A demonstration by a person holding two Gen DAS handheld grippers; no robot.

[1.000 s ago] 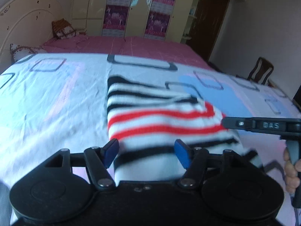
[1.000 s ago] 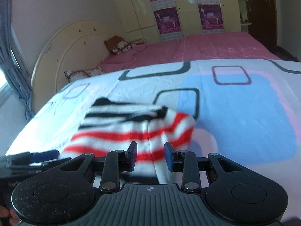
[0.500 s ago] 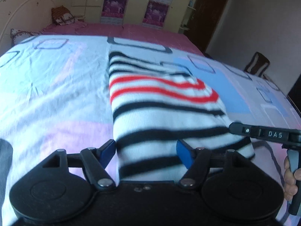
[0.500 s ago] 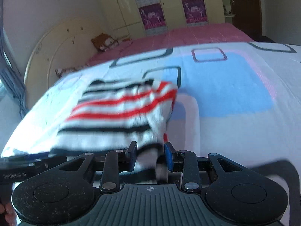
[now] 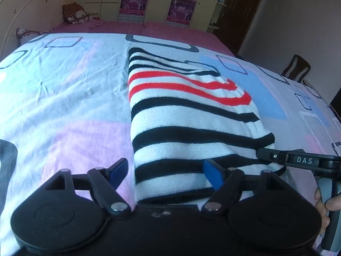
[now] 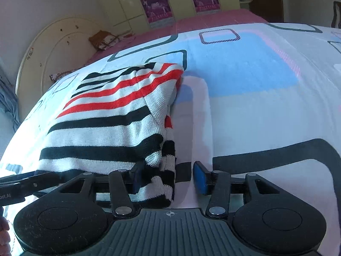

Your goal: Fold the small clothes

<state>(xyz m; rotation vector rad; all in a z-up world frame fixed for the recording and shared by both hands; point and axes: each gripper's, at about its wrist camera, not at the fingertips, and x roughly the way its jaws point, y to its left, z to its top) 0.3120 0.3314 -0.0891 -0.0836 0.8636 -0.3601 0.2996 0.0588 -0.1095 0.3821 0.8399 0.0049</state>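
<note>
Now | striped sweater (image 5: pixel 191 115) — soft, floppy knit; pinch near hem corners | left gripper (image 5: pixel 165 171), right gripper (image 6: pixel 168 178) — jaws just opening, spread, cloth between, unpinched

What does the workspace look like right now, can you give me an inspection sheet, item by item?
Surface: bed sheet, patterned, lightly wrinkled.
Job's things: striped sweater lying folded on the sheet.
Clutter: nothing seen.
Grippers: left gripper open, jaws just widened, sweater's near edge between them; right gripper open, jaws just widened, sweater's corner between them.
Cables: nothing seen.
Surroundings: pillows by the headboard, wardrobe, wooden chair.
</note>
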